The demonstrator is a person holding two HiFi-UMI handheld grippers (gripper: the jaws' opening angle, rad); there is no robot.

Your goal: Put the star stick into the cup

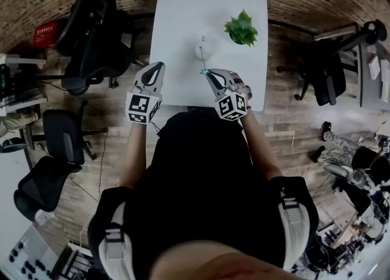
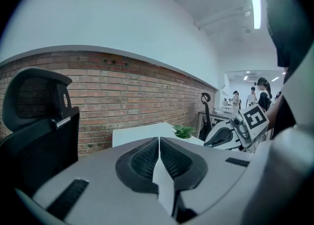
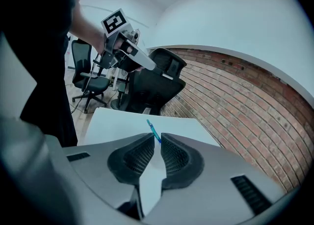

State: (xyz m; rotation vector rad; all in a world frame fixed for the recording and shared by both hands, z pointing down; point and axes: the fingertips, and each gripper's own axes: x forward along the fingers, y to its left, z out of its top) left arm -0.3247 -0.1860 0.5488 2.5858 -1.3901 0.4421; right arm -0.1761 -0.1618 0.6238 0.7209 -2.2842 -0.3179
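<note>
A small white cup (image 1: 203, 50) stands mid-table in the head view. My right gripper (image 1: 208, 73) hovers just in front of it, shut on the thin blue star stick (image 1: 203, 70). In the right gripper view the stick (image 3: 153, 131) pokes out between the fingertips of the gripper (image 3: 157, 138), pointing up and left over the white table (image 3: 122, 121). The star end is not visible, and I cannot tell whether the stick touches the cup. My left gripper (image 1: 159, 65) is held at the table's left edge, shut with nothing in it; its pads (image 2: 147, 158) meet.
A green potted plant (image 1: 241, 29) sits at the table's (image 1: 183, 4) far right, also seen as the plant (image 2: 184, 132) in the left gripper view. Black office chairs (image 1: 97, 28) stand left of the table and another chair (image 1: 323, 68) to the right. A brick wall (image 2: 122, 87) runs behind.
</note>
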